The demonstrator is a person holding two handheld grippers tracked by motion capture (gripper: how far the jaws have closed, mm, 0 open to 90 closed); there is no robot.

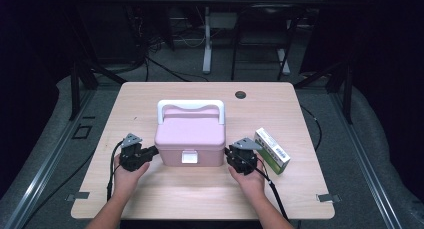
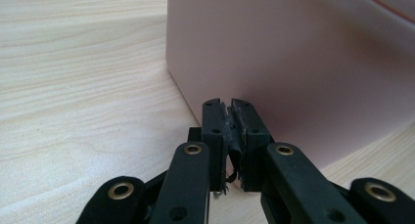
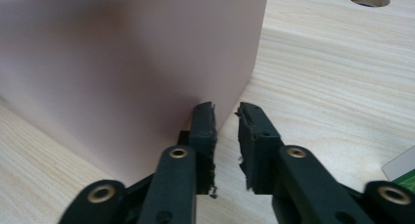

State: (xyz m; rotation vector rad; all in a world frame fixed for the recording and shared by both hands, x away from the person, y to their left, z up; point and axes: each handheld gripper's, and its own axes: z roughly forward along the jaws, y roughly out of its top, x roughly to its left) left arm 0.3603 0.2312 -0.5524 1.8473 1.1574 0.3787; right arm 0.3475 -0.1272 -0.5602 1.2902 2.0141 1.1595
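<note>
Pink lidded box with white handle is sitting mid-surface, long axis running left to right; left tongs are lying against its left end, jaws pressed together on nothing; right tongs are lying against its right end, jaws slightly apart, gripping nothing; both hands are equally near; a green-and-white carton is lying further right.

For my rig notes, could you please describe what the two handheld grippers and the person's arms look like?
Both the left gripper and the right gripper are black, each topped by a grey three-cornered plate and trailing a black cable. Their jaws have brass-coloured rivets and frayed black pads. The forearms are bare, with no sleeves.
</note>
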